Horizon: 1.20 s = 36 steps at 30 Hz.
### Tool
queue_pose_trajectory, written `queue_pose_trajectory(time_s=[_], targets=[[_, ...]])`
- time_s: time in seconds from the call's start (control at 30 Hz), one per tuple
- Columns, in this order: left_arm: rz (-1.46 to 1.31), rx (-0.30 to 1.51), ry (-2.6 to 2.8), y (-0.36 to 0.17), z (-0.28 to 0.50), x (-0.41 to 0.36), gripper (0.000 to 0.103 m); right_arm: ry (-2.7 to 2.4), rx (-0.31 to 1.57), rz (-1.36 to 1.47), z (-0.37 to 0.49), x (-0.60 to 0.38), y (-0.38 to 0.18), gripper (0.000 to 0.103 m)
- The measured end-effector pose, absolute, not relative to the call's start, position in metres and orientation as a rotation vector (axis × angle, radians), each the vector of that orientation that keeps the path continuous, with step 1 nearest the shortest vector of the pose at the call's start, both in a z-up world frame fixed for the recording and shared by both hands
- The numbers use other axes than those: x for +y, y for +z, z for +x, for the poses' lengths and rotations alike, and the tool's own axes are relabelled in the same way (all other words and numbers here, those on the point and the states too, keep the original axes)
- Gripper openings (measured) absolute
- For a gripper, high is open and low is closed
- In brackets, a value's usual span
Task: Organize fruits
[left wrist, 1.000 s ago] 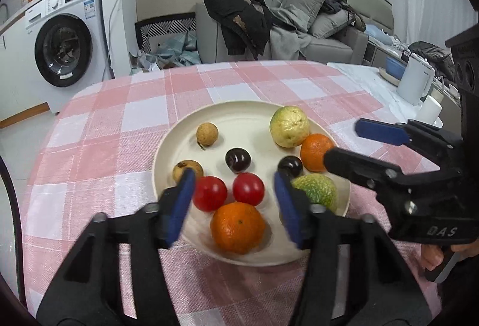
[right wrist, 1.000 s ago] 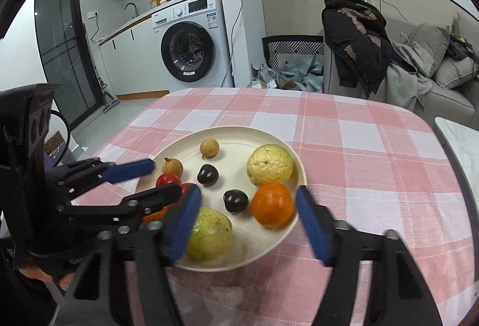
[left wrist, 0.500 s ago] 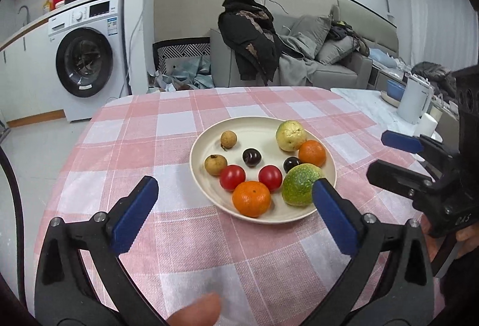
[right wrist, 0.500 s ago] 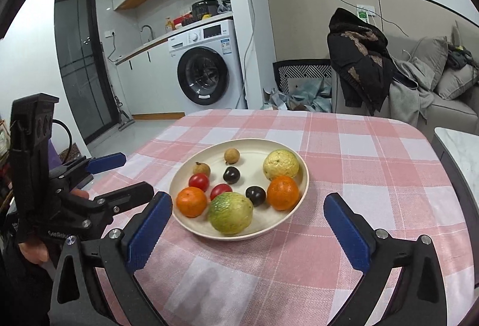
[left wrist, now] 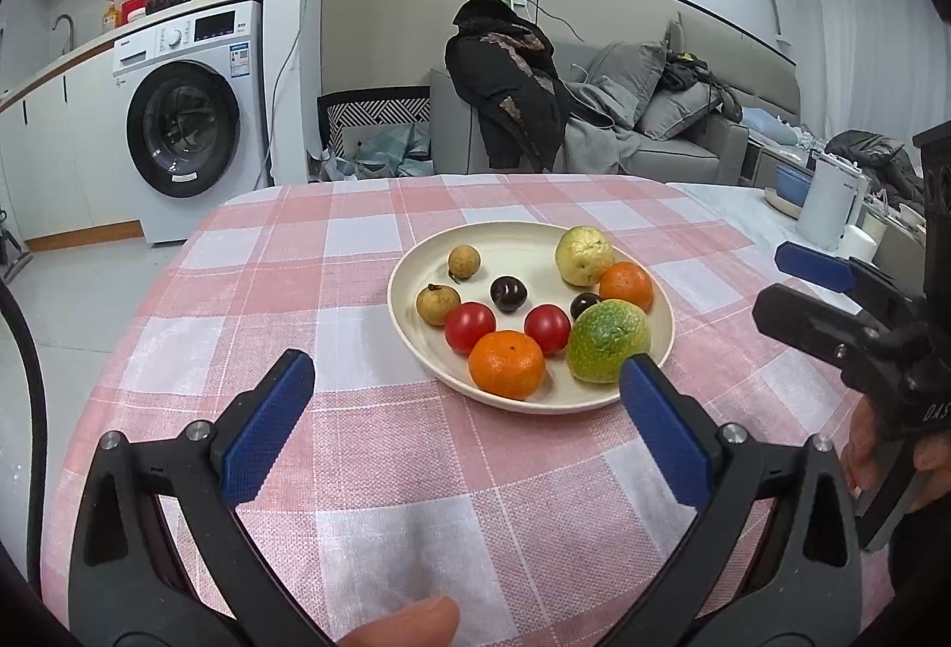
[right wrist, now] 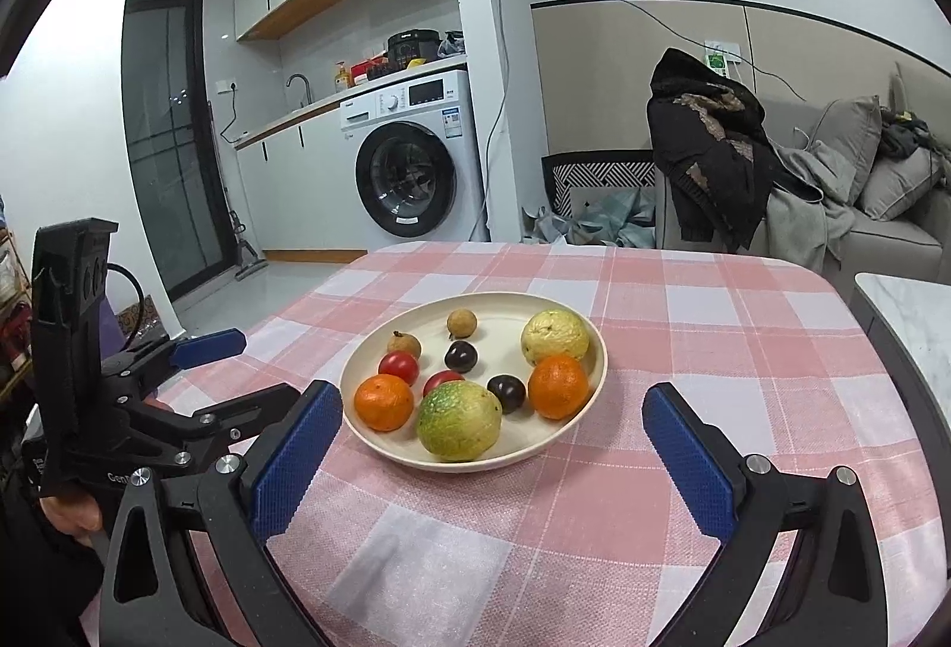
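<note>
Since a second ago we have drawn both grippers back from the plate (left wrist: 529,397), and their blue pads have spread apart. Our left gripper (left wrist: 457,409) and right gripper (right wrist: 493,439) now gape wide with nothing between the pads. At frame centre the cream plate on the pink checked tablecloth (left wrist: 368,457) holds the fruits: two oranges (left wrist: 506,364), guavas (left wrist: 606,341), cherry tomatoes (left wrist: 469,326).

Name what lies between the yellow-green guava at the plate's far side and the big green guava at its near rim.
An orange mandarin and a dark plum lie between the yellow-green guava and the green guava, shown in both wrist views.
</note>
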<state>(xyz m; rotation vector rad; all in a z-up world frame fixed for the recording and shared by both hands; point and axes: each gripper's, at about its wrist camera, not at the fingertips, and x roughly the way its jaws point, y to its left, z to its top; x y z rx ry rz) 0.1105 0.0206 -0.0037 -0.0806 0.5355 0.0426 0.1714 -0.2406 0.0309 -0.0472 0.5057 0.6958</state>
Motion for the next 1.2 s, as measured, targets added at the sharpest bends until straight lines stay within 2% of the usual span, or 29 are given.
queue_pose_trajectory(time_s=[1.2], targets=[[-0.085, 0.514, 0.036, -0.004, 0.112, 0.018, 0.103, 0.695, 0.464, -0.070, 0.161, -0.240, 0.031, 0.103]])
